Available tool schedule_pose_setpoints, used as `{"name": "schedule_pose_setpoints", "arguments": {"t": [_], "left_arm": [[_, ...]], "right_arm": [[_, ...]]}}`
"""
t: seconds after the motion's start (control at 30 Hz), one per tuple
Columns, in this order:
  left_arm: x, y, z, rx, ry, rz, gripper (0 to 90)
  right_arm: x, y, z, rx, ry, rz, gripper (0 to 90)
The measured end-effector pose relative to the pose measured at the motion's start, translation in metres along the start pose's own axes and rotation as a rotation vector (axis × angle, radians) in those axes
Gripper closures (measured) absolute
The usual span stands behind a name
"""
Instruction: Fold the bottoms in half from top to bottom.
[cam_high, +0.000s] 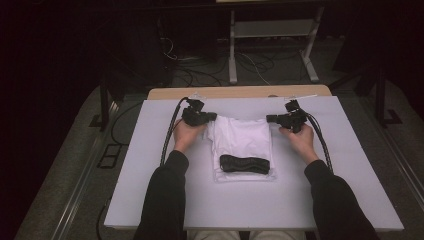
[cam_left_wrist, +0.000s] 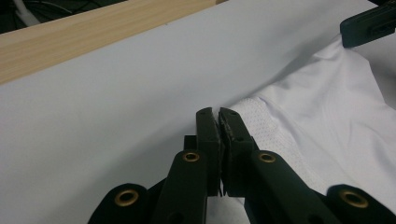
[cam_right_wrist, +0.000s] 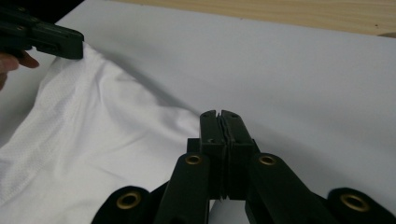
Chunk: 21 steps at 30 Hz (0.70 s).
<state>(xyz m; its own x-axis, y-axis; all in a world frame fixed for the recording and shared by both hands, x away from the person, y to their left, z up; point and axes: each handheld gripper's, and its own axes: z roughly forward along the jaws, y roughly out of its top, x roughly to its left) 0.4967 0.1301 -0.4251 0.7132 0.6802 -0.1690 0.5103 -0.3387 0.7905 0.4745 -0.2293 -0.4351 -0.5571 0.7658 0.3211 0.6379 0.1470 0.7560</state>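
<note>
— So, how are the arms set?

— Both forearms in dark sleeves reach forward from the near edge, spread apart. The left hand (cam_high: 184, 134) holds the left claw (cam_high: 214, 116) at the far left corner of a white garment (cam_high: 242, 142), and the right hand (cam_high: 301, 140) holds the right claw (cam_high: 269, 119) at the far right corner. Each claw points inward, toward the other.

— Are the claws clamped?

— In the left gripper view the black jaws are pressed together with a thin edge of the white fabric (cam_left_wrist: 327, 135) pinched between them. In the right gripper view the jaws are likewise together at the cloth's (cam_right_wrist: 93, 144) edge; it looks gripped, though the pinched bit is hard to make out.

— What is the cloth like?

— Smooth and thin, with a fine dotted mesh weave near the edges. It lies folded in a rough rectangle at the middle of the white tabletop (cam_high: 150, 175), its far edge lifted and stretched between the claws. A dark, oblong, wavy-edged object (cam_high: 244, 164) rests across its near end.

— And beyond?

— A pale wooden strip (cam_high: 240, 92) borders the far side of the tabletop.
</note>
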Motion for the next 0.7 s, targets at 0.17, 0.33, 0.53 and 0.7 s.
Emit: {"name": "schedule_pose_setpoints", "arguments": {"t": [0.17,0.33,0.53,0.7], "left_arm": [[0.003,-0.001,0.001,-0.016,-0.015,-0.018,85.6],[0.006,-0.003,-0.003,-0.050,-0.061,-0.098,66.8],[0.004,-0.008,-0.020,-0.120,-0.082,-0.120,33.9],[0.008,-0.011,-0.035,-0.132,-0.104,-0.175,13.4]], "right_arm": [[-0.002,0.002,0.002,0.000,-0.003,-0.003,86.3],[-0.008,-0.001,-0.001,-0.041,0.043,0.061,58.8],[-0.017,-0.007,-0.012,-0.054,0.125,0.063,27.5],[-0.016,-0.008,-0.022,-0.040,0.109,0.039,8.6]]}}
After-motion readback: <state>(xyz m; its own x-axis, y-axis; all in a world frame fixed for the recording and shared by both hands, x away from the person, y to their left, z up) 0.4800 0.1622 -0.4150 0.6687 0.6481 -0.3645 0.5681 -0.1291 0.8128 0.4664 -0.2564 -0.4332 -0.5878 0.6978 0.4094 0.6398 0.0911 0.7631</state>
